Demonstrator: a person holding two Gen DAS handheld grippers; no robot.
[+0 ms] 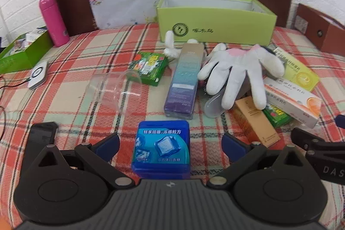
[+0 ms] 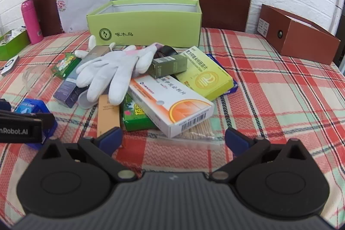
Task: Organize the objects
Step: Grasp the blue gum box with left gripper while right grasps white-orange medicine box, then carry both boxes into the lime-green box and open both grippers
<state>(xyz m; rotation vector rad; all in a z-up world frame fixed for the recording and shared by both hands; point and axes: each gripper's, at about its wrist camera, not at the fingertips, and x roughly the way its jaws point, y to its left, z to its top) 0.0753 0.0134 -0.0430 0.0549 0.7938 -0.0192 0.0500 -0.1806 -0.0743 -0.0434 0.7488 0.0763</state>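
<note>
While both grippers hover low over the plaid-covered bench, nothing is held.

Left gripper: jaws wide, with the blue chewing-gum box lying on the cloth between its fingers; whether they touch it cannot be told.
Right gripper: jaws wide and empty, pointed at the pile; a clear bag of cotton swabs lies just ahead.
Pile: a white glove draped over a tall purple-to-teal carton and a tan carton; a white and orange medicine box rests on a green box; a yellow-green medicine box sits behind, with a small olive carton on top.
Loose items: a second green box left of the tall carton, beside a clear plastic cup lying on its side.
Open green box: at the back of the bench, just behind the pile.
Edges: a pink bottle back left, a brown box back right.
</note>
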